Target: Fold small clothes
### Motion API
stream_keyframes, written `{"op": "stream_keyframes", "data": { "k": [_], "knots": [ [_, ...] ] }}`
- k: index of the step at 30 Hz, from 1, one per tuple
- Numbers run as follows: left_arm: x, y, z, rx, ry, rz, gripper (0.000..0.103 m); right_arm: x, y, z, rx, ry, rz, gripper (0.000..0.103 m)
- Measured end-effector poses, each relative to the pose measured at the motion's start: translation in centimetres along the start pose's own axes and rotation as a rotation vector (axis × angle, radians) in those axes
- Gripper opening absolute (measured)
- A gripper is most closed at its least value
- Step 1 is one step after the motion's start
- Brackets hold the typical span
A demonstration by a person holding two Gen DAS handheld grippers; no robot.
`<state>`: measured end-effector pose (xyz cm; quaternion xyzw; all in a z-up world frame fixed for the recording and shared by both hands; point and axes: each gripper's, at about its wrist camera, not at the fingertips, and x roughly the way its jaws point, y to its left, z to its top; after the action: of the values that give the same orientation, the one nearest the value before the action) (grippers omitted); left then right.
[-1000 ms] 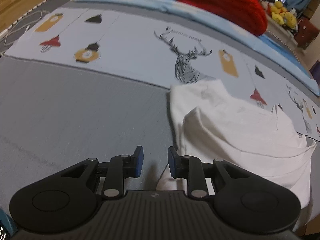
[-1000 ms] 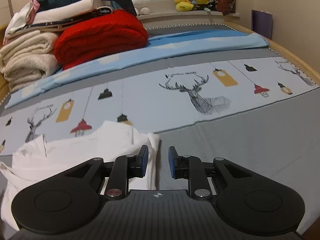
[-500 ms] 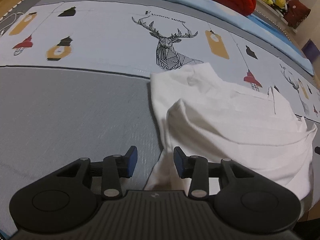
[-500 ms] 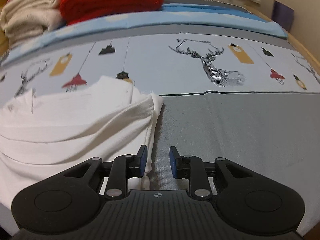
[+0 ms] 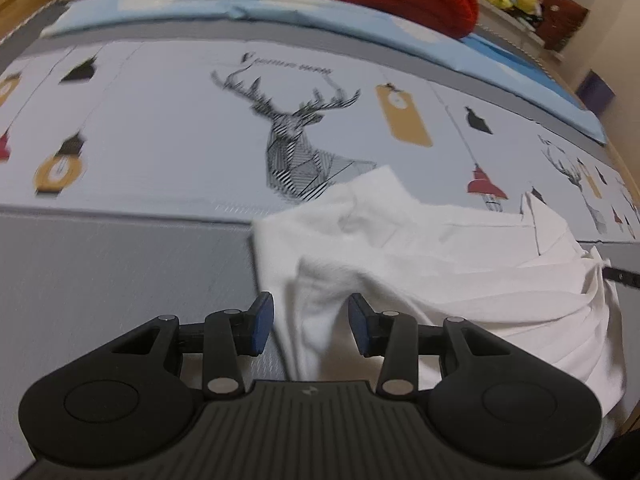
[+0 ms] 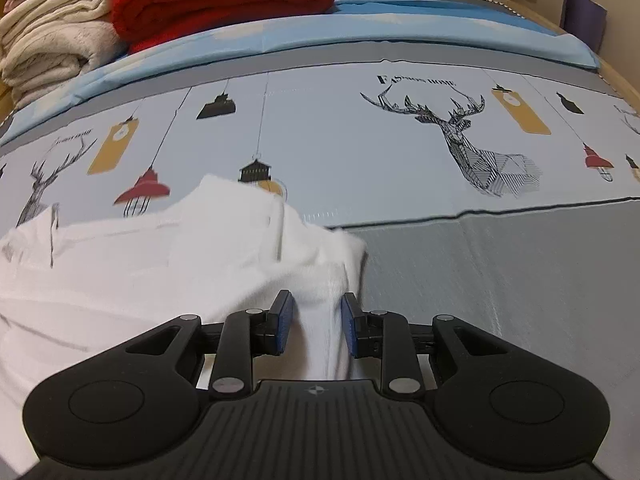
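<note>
White garment (image 5: 420, 264) lies rumpled on the deer-print bedsheet (image 5: 168, 128). Left tool (image 5: 311, 328) and right tool (image 6: 317, 330) each straddle a garment edge. Both jaws stand parted, pads not pressing; the left's just narrowed slightly.

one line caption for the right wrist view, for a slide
Right hand-held gripper open astride a corner of the white garment on the deer-print bedsheet.

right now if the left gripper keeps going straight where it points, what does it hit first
Most likely the white garment: its near edge already lies between the left gripper's open fingers, not yet pinched. Under it is the bed cover; depth is hard to judge.
</note>
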<state>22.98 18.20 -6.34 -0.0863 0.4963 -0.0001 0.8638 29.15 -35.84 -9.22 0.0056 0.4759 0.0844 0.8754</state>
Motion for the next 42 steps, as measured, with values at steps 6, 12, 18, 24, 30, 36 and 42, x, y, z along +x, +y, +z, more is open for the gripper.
{"op": "stream_keyframes", "data": {
  "k": [6,12,18,24,30,36,42],
  "knots": [
    [-1.2,0.3,2.1,0.019,-0.127,-0.038,0.008,-0.7,0.3,1.1,0.014,-0.092,0.001,0.006],
    [-1.2,1.6,4.1,-0.127,-0.222,0.040,0.006,-3.4,-0.3,3.0,0.137,-0.316,-0.004,0.006],
    [1.1,2.0,4.2,-0.205,-0.107,0.076,0.038,0.1,0.5,4.5,0.191,-0.227,-0.055,0.026],
    [1.6,2.2,2.6,-0.187,0.060,0.009,0.041,2.0,1.3,2.6,0.066,0.007,-0.073,0.035],
    [2.0,0.0,-1.0,-0.070,0.211,0.061,0.041,0.7,-0.4,0.9,0.121,0.084,-0.059,0.036],
    [0.8,-2.7,-4.2,0.123,0.210,0.191,0.047,-0.5,1.3,-1.6,0.013,0.128,-0.099,0.037],
    [-5.5,-3.9,-5.5,0.152,0.124,0.202,0.048,-8.0,3.7,-2.0,-0.070,-0.066,-0.089,0.037]
  ]
}}
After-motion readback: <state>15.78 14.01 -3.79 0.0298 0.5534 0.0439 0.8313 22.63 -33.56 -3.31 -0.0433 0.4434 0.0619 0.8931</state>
